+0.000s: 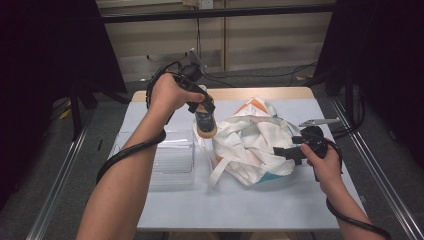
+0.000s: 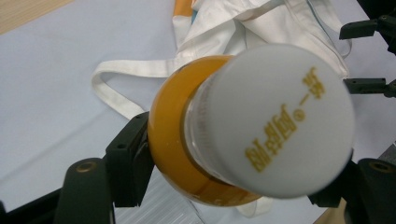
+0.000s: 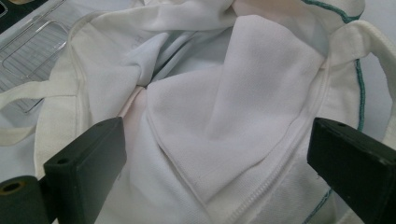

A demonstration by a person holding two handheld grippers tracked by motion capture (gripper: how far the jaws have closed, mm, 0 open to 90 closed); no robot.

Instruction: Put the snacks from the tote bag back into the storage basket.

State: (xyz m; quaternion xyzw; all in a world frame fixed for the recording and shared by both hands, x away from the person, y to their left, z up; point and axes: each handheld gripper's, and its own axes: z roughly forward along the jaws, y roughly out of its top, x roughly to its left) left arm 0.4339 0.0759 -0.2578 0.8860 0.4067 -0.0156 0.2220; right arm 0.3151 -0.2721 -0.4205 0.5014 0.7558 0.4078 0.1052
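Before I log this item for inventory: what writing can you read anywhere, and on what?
Bottle cap: gold Chinese-style characters with a small circled mark, seen at an angle, too unclear to quote.
Bottle label: dark, print too small to read.
White tote bag: no writing on the visible cloth.

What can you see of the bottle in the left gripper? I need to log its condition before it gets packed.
The bottle is clear, filled with orange liquid, and closed by a white cap printed with gold characters. A dark label wraps its body in the high view. The left gripper clamps its sides and holds it in the air, base downward, beside the white cloth bag.
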